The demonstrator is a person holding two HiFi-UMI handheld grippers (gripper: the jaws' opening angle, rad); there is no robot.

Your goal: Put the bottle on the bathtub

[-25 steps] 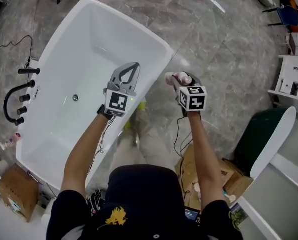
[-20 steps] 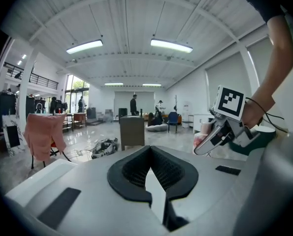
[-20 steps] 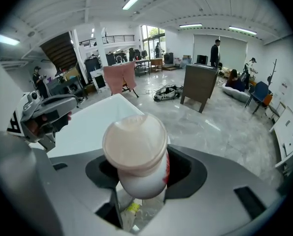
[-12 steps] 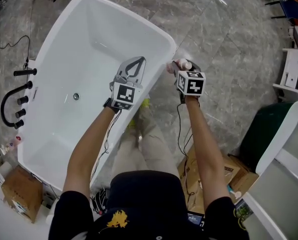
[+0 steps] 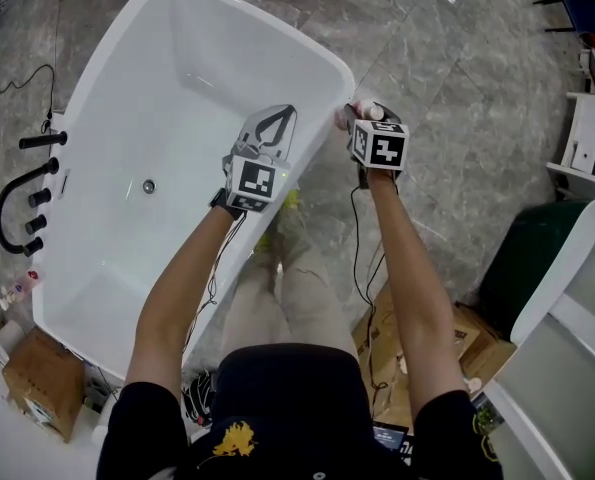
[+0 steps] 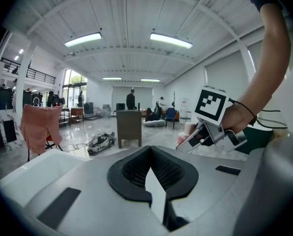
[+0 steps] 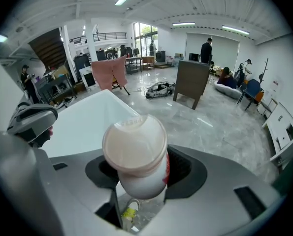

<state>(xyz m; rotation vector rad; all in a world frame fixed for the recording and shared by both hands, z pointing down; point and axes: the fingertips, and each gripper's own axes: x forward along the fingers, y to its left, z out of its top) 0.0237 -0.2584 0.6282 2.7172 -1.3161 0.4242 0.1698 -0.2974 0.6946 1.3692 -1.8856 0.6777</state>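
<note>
The white bathtub [image 5: 322, 60] lies on the left, its near right corner just beside my hands. A white bottle [image 5: 365, 114] with a pale pink cap and a red label sits in my right gripper [image 5: 361, 120], which is shut on it just off the tub's right rim. The right gripper view shows the bottle [image 7: 136, 156] cap-first between the pads of that gripper [image 7: 139, 181], with the tub [image 7: 94, 117] behind it. My left gripper [image 5: 279, 114] hovers over the tub's inner edge, its jaws shut with nothing in them. Its own view shows the left gripper [image 6: 153, 183] with the pads together.
A black tap set [image 5: 22, 193] stands at the tub's left side, and a drain [image 5: 149, 185] is in its floor. Cardboard boxes [image 5: 39, 380] [image 5: 459, 340] lie on the marble floor. A dark green tub [image 5: 537, 268] stands at the right. A brown cabinet [image 6: 129, 127] is far off.
Both grippers have moved forward and lower toward the tub's right rim. The bottle is closer to the rim corner than before, still in the right gripper.
</note>
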